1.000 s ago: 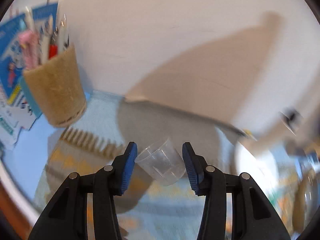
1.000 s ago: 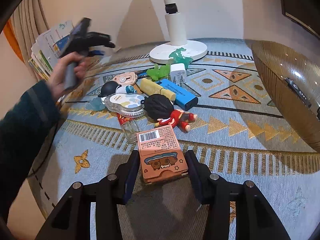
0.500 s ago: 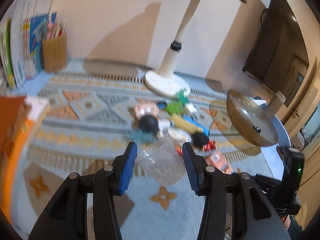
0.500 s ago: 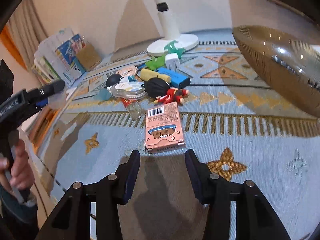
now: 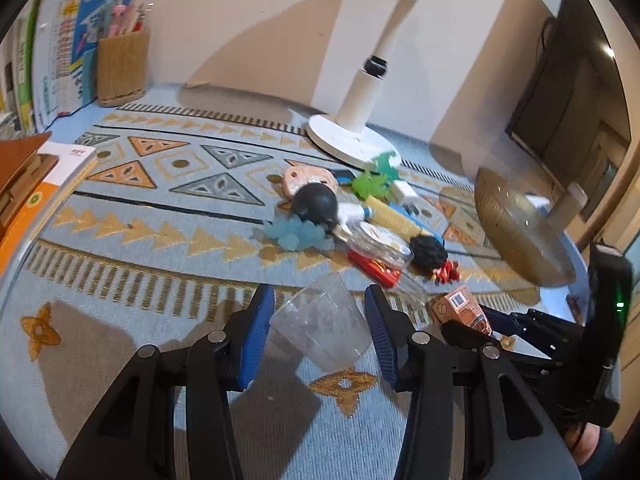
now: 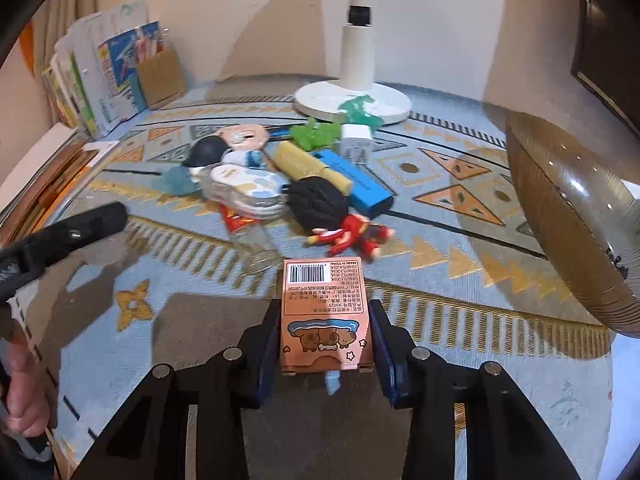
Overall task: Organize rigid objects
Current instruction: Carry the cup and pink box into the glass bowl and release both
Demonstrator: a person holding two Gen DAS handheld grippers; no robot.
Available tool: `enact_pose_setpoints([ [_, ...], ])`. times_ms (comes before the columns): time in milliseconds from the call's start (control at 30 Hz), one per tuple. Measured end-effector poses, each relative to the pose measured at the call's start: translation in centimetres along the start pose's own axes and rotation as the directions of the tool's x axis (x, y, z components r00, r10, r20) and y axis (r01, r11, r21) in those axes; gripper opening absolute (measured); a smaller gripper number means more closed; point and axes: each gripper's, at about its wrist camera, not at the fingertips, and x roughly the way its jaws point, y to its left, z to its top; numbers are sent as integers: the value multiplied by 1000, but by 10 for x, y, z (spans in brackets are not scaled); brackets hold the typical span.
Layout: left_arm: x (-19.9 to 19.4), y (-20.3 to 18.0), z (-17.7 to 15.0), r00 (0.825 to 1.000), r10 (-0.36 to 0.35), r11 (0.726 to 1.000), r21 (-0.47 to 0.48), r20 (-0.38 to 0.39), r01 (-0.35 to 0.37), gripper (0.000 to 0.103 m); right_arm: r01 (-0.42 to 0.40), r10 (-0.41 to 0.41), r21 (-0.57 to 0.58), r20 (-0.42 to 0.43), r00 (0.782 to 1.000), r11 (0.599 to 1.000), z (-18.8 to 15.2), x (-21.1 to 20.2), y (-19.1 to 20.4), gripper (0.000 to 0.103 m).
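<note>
My left gripper [image 5: 320, 322] is shut on a clear plastic cup [image 5: 322, 330], held tilted just above the patterned cloth, short of the pile. In the right wrist view one of its black fingers [image 6: 80, 228] shows at the left. My right gripper [image 6: 324, 340] has a pink card box [image 6: 322, 304] with a barcode between its blue pads. Its jaws are closing and the pads touch the box's sides. From the left wrist view the pink card box [image 5: 464, 308] sits at the right gripper's tip. The pile [image 6: 280, 184] holds a black-haired doll [image 6: 340, 216], a blue box, a yellow stick and green figures.
An amber glass bowl [image 6: 572, 216] stands on its foot at the right. A white lamp base [image 6: 352, 100] is behind the pile. Books and a cork pen holder [image 5: 122, 66] line the back left. A small glass bottle [image 6: 256, 248] lies just beyond the pink box. A hand [image 6: 20, 392] is at the lower left.
The left gripper swung from the pen holder by the wall round to the pile, keeping the cup. The right gripper moved forward round the pink box and its jaws narrowed onto it.
</note>
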Motion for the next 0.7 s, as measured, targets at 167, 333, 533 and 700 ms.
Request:
enact_pose_setpoints([
  [167, -3, -9, -2, 1000, 17, 999, 43, 5, -18, 44, -65, 62, 49, 49, 997, 997, -16, -28, -10, 40],
  [333, -11, -45, 4, 1000, -16, 991, 135, 14, 14, 44, -80, 60, 145, 135, 989, 986, -22, -83, -51, 40],
  [533, -43, -137, 49, 978, -177, 946, 294, 109, 138, 44, 46, -139, 279, 324, 936, 959, -3, -177, -129, 40],
  [700, -19, -218, 79, 959, -272, 894, 389, 82, 220, 44, 60, -212, 419, 326, 921, 906, 5, -201, -194, 40],
])
